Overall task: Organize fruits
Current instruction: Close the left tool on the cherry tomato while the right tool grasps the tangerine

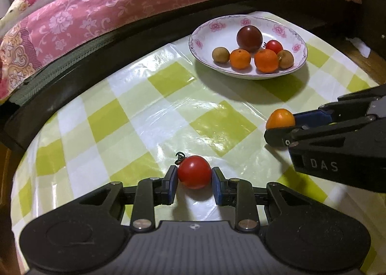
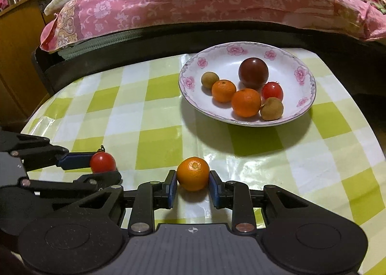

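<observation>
Two fruits are sitting off the plate and I am working both at once. Through the left wrist camera, my left gripper (image 1: 195, 176) is closing on the cherry tomato (image 1: 194, 172), pads touching its sides, the fruit resting on the checked tablecloth (image 1: 135, 115) well in front of the plate (image 1: 246, 72). To the near right of the plate my right gripper (image 1: 281, 127) is clamping the small orange (image 1: 280, 118).

Switching to the right wrist camera, I am seeing the small orange (image 2: 193, 176) squeezed between narrow jaws of the right gripper (image 2: 193, 184), in front of the plate (image 2: 299, 115). The left gripper (image 2: 106, 170) is pinching the cherry tomato (image 2: 103, 162), further left.

I am judging this as the grasp step, lift not yet made. Next I am needing a clean rise over the rim, then a gentle release into bare plate, clear of the six fruits already inside, which could roll.
</observation>
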A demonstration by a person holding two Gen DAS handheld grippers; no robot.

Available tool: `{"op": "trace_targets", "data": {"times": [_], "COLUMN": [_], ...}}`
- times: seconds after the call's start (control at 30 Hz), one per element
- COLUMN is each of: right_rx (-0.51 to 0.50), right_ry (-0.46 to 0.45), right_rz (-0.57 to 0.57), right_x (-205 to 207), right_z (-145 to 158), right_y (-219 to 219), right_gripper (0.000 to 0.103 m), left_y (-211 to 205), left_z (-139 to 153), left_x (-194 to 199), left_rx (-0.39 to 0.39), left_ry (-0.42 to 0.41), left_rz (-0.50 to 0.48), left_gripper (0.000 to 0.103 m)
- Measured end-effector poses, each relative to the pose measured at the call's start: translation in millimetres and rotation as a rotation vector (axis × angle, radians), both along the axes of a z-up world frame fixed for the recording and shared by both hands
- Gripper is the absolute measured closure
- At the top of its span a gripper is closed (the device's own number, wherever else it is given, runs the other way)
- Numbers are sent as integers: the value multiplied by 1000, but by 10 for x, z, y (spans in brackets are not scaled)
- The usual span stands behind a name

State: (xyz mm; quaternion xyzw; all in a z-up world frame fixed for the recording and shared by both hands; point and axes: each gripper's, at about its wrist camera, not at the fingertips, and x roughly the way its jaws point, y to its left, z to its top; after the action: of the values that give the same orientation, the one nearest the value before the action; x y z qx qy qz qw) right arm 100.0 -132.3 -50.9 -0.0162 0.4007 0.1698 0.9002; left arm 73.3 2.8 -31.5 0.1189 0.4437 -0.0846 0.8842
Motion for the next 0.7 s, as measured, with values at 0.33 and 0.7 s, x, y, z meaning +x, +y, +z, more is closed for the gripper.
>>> {"op": "trace_targets", "data": {"times": [0.33,0.7], "right_rx": [26,47], "right_ry": [19,4], "right_rz": [-10,-15], "right_x": [-37,-73], "right_z": [39,159], "right_y": [-158,-230], "right_gripper": [79,79], "left_y": [-360,-412], "left_z": [150,314], "left_x": [-8,-36], "left_rx": [79,99], "left_ry": [-11,-41], "left_rz": [-21,-18], "left_gripper": [66,66]}}
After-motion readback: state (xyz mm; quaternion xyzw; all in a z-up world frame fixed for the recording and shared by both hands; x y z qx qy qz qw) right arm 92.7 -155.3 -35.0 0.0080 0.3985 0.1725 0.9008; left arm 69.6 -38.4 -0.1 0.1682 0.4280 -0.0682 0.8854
